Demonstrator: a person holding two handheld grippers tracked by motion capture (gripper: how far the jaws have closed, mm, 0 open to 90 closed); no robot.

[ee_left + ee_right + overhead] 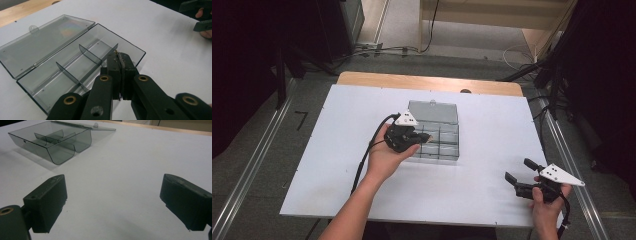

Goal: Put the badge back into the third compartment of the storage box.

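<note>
- Near the middle of the white table [337, 165] sits a smoky clear plastic organizer box [443, 145], its lid [432, 111] folded flat open behind it and thin dividers splitting the tray into compartments.
- Over the box's near edge hangs the left gripper [121, 65], its jaws pressed together on a small thin object [119, 58] whose brassy tip pokes out; what it is cannot be told.
- At the table's right front corner, well apart from the box, the right gripper [113, 203] has its jaws spread wide with nothing between them.
</note>
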